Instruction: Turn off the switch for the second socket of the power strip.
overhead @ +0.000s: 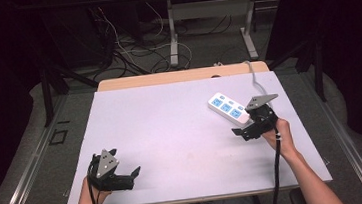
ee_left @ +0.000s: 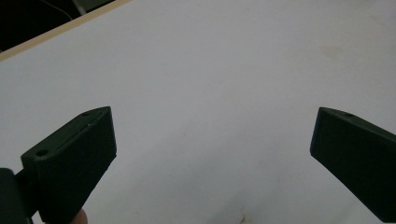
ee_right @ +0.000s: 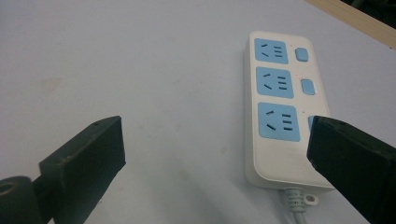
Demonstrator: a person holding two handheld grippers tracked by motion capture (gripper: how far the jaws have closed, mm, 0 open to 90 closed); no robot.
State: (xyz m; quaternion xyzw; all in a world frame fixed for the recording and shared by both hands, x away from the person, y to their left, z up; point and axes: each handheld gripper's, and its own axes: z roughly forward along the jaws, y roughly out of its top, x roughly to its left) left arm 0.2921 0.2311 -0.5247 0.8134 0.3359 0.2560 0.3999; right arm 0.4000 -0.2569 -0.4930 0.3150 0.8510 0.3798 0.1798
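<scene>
A white power strip (overhead: 225, 107) with three blue sockets lies flat on the right half of the white table top (overhead: 171, 128). In the right gripper view the power strip (ee_right: 275, 102) runs lengthwise away from me, cord end nearest. My right gripper (overhead: 246, 128) hovers open at that near end. The right gripper (ee_right: 215, 128) has its jaws wide apart, and its right jaw overlaps the strip's near right corner. My left gripper (overhead: 126, 163) is open near the front left of the table. The left gripper (ee_left: 212, 121) has bare white surface between its jaws.
The strip's grey cord (overhead: 254, 79) runs off over the table's far wooden edge (overhead: 181, 76). Behind stand another table's legs (overhead: 173, 37) and tangled floor cables (overhead: 129, 51). Dark frame rails flank both sides.
</scene>
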